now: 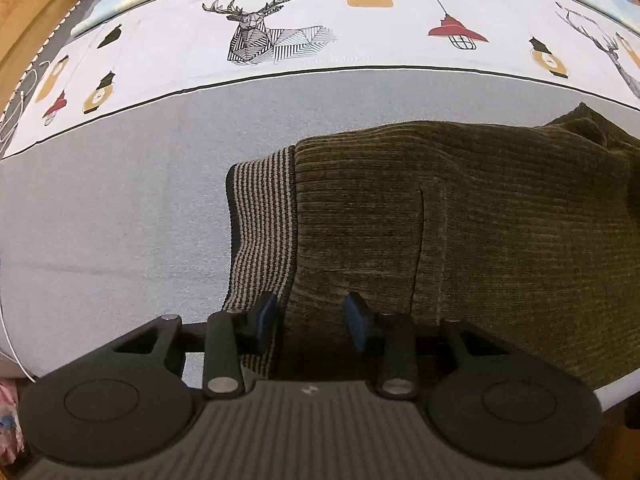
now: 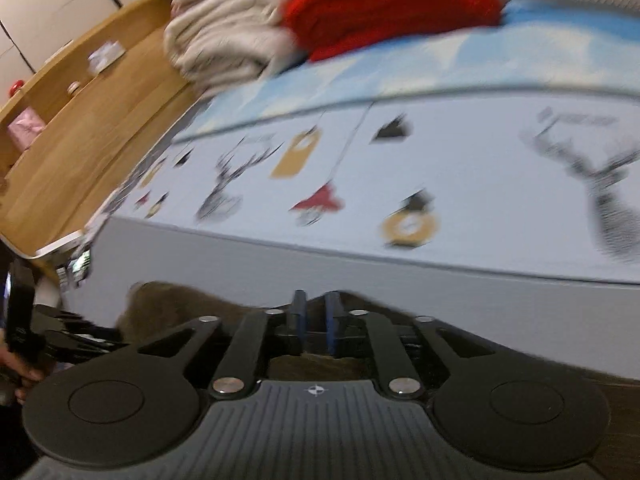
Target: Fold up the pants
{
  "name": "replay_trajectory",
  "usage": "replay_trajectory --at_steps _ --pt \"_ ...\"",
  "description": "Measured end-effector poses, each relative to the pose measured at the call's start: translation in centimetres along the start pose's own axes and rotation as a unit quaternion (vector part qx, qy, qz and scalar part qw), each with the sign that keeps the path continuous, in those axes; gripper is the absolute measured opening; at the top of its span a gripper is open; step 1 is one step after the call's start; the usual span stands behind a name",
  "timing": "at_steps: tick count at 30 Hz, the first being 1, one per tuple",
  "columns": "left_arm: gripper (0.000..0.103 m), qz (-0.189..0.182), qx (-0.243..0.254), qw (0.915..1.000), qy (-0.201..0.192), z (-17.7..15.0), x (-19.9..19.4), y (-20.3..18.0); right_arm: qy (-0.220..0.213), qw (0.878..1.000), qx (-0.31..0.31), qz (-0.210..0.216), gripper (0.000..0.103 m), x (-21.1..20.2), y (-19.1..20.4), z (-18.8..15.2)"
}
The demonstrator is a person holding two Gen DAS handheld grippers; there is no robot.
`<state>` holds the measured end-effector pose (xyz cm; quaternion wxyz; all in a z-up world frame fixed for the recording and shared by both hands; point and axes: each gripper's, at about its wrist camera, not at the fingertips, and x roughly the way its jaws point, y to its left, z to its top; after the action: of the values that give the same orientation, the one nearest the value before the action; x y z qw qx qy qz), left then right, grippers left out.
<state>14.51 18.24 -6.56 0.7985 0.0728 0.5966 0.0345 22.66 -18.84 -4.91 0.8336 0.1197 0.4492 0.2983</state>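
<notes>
Olive-brown ribbed corduroy pants (image 1: 460, 216) lie flat on the pale grey bedspread with printed deer and lamps (image 1: 120, 208), just ahead of the left gripper (image 1: 310, 318), whose blue-padded fingers stand moderately apart above the fabric near the waist, pressing on nothing. The grey-and-black striped elastic waistband (image 1: 260, 220) sits at the left end of the garment, with a vertical seam or pocket edge running down the cloth beside it. The right gripper (image 2: 314, 320) has its fingers set narrowly apart over a blurred dark edge of the pants (image 2: 180, 300); whether any cloth is caught between them cannot be told. The material looks soft, thick and limp, likely light enough to lift but prone to sagging and bunching, so the firmer waistband corners or the leg hems seem the best places to pinch. Farther back, the bedspread's white printed band gives way to a sky-blue strip, then a stack of folded cream and red knitwear (image 2: 320, 20) and a wooden headboard shelf (image 2: 80, 120)
</notes>
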Motion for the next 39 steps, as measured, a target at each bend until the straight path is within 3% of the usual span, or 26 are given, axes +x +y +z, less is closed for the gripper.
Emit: replay_trajectory --at_steps 2,8,9,10,11,13,16,20,23,25,27,29,31,33,37,39 --pt "0.044 0.001 0.003 1.0000 0.001 0.0 0.2 0.0 0.031 0.999 0.009 0.019 0.034 2.7 0.3 0.3" --pt "0.045 -0.004 0.002 1.0000 0.003 0.0 0.6 -0.1 0.126 0.992 0.004 -0.029 0.035 9.1 0.2 -0.1" --pt "0.045 -0.006 0.001 1.0000 0.003 0.0 0.6 0.0 0.137 0.990 0.005 -0.022 0.036 9.6 0.2 -0.2" --pt "0.045 -0.009 0.001 1.0000 0.003 0.0 0.7 0.1 0.146 0.989 0.001 -0.010 0.030 9.7 0.2 -0.1" --pt "0.045 -0.011 0.000 0.9999 0.003 0.0 0.7 0.1 0.148 0.989 -0.010 -0.003 0.016 9.7 0.6 0.1" --pt "0.045 -0.015 -0.002 0.9999 0.003 0.0 0.6 0.3 0.123 0.992 -0.030 0.008 0.010 8.9 1.4 1.0" --pt "0.045 -0.016 0.001 0.9999 0.001 -0.1 0.5 0.3 0.069 0.997 -0.018 0.009 0.009 8.0 1.4 2.6" --pt "0.045 -0.017 0.008 0.9998 0.000 -0.3 0.4 0.2 0.049 0.993 -0.086 -0.066 0.012 9.3 2.8 1.2" --pt "0.046 -0.024 0.000 0.9997 -0.001 -0.4 0.1 0.6 0.004 0.973 -0.107 -0.203 0.012 8.3 2.2 1.4" --pt "0.046 -0.033 -0.011 0.9994 -0.006 -0.4 -0.3 1.0 -0.033 0.967 -0.076 -0.242 0.013 6.2 0.8 2.0" --pt "0.046 -0.047 -0.026 0.9983 -0.023 -0.2 -1.1 1.6 -0.066 0.975 -0.041 -0.209 0.013 3.2 -0.3 2.7" --pt "0.046 -0.065 -0.040 0.9954 -0.058 0.2 -2.3 2.2 -0.063 0.988 -0.058 -0.128 0.013 1.0 -0.2 2.7" --pt "0.046 -0.081 -0.054 0.9907 -0.095 0.6 -3.4 2.6 -0.018 0.994 -0.097 -0.038 0.013 0.0 0.5 1.6" --pt "0.046 -0.094 -0.066 0.9853 -0.127 0.9 -4.1 2.8 0.038 0.989 -0.142 0.014 0.013 0.2 1.5 -0.3" --pt "0.045 -0.109 -0.066 0.9778 -0.166 1.8 -3.8 1.7 0.111 0.972 -0.205 -0.016 0.013 2.8 2.6 -3.9" --pt "0.045 -0.089 -0.048 0.9829 -0.154 2.2 -2.5 0.8 0.114 0.970 -0.209 -0.042 0.011 4.0 2.5 -4.5"
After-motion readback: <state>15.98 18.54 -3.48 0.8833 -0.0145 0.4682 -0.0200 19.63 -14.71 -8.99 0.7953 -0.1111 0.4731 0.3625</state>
